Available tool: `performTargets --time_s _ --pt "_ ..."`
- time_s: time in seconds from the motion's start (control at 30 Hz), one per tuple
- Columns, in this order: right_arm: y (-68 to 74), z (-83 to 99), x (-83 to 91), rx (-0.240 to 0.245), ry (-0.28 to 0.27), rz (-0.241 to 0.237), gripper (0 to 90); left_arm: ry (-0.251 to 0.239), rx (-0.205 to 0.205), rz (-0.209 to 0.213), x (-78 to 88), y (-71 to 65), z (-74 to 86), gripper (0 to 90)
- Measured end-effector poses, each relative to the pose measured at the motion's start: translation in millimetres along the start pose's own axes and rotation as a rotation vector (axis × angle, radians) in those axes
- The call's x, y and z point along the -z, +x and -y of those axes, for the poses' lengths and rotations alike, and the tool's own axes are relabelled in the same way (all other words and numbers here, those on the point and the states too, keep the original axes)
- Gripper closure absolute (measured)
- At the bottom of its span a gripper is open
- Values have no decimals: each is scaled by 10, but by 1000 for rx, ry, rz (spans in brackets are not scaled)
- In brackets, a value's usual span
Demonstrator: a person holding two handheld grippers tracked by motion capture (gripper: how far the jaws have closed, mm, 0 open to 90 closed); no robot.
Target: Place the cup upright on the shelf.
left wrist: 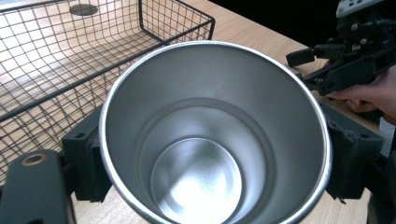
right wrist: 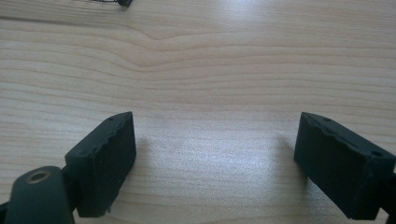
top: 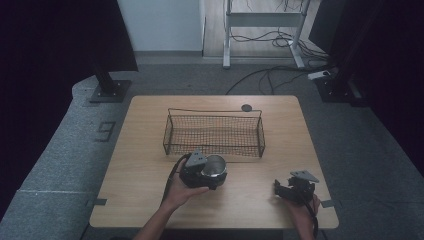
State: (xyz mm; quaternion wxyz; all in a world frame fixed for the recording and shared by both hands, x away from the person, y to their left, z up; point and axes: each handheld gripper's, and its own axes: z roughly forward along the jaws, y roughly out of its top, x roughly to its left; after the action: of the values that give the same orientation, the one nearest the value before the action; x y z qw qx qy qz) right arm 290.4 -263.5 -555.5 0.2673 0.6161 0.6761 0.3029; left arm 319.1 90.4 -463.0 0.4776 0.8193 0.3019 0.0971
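Wooden bench (top: 150, 165): left tongs (top: 210, 173) clamp a rigid, light, slippery steel cup (left wrist: 212, 135) at mid-wall beside the basket (top: 214, 132); right tongs (right wrist: 215, 168) gape empty.

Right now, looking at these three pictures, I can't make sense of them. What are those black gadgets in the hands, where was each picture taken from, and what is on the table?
A person sits at a wooden table holding a hand-held clamp, called a gripper, in each hand. The high view looks down from above. Each of the other two pictures comes from a small camera riding on one gripper, looking along its black jaws.

The left gripper is closed on a shiny metal cup, which is empty inside. The right gripper holds nothing; its jaws stand wide apart over bare wood. Behind the cup sits an empty wire basket, and past it a small dark disc lies on the table.
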Motion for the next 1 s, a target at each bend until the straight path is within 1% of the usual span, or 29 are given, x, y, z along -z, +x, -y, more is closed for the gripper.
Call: performTargets --time_s 0.13,0.33,0.57,0.7,0.8,1.0 --pt "0 0 0 0 0 0 126 -7 -1 -11 67 28 -44 146" --pt "0 0 0 0 0 0 126 -16 5 -16 139 67 -108 147" --pt "-1 0 0 0 0 0 127 3 -4 -17 139 82 -156 147" --pt "-1 0 1 -1 0 0 127 8 0 -16 126 95 -171 147" --pt "-1 0 0 0 0 0 127 15 0 -25 126 116 -183 147" --pt "0 0 0 -2 0 0 127 0 5 -29 181 162 -251 147"
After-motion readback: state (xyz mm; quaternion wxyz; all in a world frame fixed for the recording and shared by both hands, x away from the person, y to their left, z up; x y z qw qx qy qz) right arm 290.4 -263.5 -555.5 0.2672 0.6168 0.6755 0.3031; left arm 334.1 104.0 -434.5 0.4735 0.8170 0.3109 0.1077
